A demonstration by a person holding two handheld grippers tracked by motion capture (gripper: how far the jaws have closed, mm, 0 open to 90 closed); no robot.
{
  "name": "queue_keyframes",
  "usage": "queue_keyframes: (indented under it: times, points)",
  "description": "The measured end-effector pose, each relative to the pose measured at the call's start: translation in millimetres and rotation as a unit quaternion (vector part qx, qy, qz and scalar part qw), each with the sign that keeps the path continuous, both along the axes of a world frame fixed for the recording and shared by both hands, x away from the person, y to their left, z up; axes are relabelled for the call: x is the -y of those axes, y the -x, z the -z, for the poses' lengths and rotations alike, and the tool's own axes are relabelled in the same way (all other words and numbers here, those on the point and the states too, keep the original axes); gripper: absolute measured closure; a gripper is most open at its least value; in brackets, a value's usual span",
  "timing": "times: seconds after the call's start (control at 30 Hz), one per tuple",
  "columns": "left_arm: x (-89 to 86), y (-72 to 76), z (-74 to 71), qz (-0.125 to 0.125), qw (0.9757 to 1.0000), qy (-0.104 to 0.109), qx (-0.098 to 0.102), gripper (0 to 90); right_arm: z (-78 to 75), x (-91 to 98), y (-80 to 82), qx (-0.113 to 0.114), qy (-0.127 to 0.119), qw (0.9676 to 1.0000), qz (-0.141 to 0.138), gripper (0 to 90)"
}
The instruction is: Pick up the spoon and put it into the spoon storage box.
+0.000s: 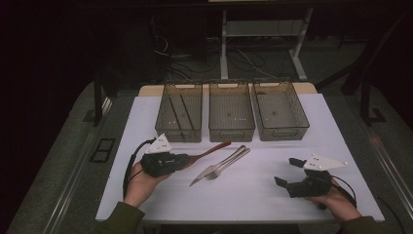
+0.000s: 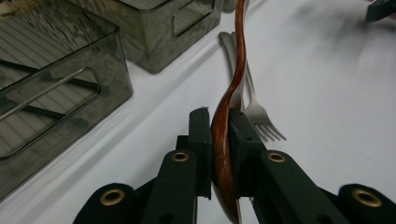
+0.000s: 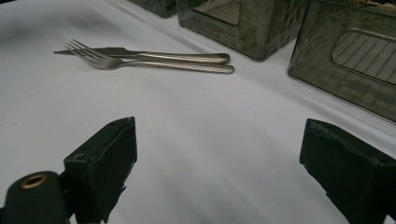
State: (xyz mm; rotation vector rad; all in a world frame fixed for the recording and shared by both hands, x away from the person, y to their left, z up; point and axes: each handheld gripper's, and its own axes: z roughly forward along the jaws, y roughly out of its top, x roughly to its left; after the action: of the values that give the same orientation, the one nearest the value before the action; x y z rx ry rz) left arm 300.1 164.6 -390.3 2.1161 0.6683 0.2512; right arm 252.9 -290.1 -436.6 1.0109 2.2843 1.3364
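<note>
White sheeting covers the table (image 1: 272, 195), which carries everything shown. Three smoky, see-through bins stand in a row along its far side: the left bin (image 1: 179, 117) has two dark, thin sticks lying in it, while the middle bin (image 1: 231, 113) and the right bin (image 1: 281, 111) stand just beside it, each with a slotted handle in its near wall.

The left gripper (image 1: 184, 160), held in the left hand (image 1: 141, 184) at the near left of the table, is clenched on a brown wooden spoon (image 2: 223, 140). In the left gripper view the two black jaws press on the bowl end of the spoon from either side, and the curved handle runs forward and away from the gripper towards the bins. In the high view the handle tip lies just in front of the gap between the left and middle bins.

The right gripper (image 1: 287, 171), held in the right hand (image 1: 336, 199) at the near right, stands released, its jaws wide apart with bare table between them.

A steel knife (image 1: 219, 165) and a steel fork (image 3: 140, 64) lie side by side, touching, on the table between the two grippers, just beside the spoon.
</note>
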Motion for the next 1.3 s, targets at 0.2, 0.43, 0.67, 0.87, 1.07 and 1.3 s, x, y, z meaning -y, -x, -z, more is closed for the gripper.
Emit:
queue_keyframes:
  times: [0.2,0.43,0.67,0.87,1.07,1.3]
  points:
    - [6.0,-8.6,-4.5,0.005,1.0000,-0.002,-0.001,80.5,0.5,-0.3,-0.6,-0.004,0.001,1.0000,0.006,10.4]
    - [14.9,-21.3,-13.9,0.009,0.9999,0.002,0.008,80.5,0.7,0.2,-1.4,-0.003,0.000,1.0000,0.007,10.4]
    - [23.1,-34.9,-20.9,0.005,0.9999,0.006,0.015,80.5,0.9,0.8,-1.7,-0.006,0.001,1.0000,0.007,10.3]
    - [34.0,-51.0,-25.7,-0.006,0.9998,0.007,0.018,80.5,1.0,1.0,-2.1,-0.007,0.001,0.9999,0.009,10.4]
    - [44.3,-66.5,-30.9,-0.020,0.9995,0.003,0.025,80.5,1.0,1.3,-2.1,-0.010,-0.001,0.9999,0.011,10.4]
    - [53.9,-84.7,-35.2,-0.042,0.9987,-0.001,0.028,80.5,0.9,1.7,-2.7,-0.007,-0.001,0.9999,0.011,10.4]
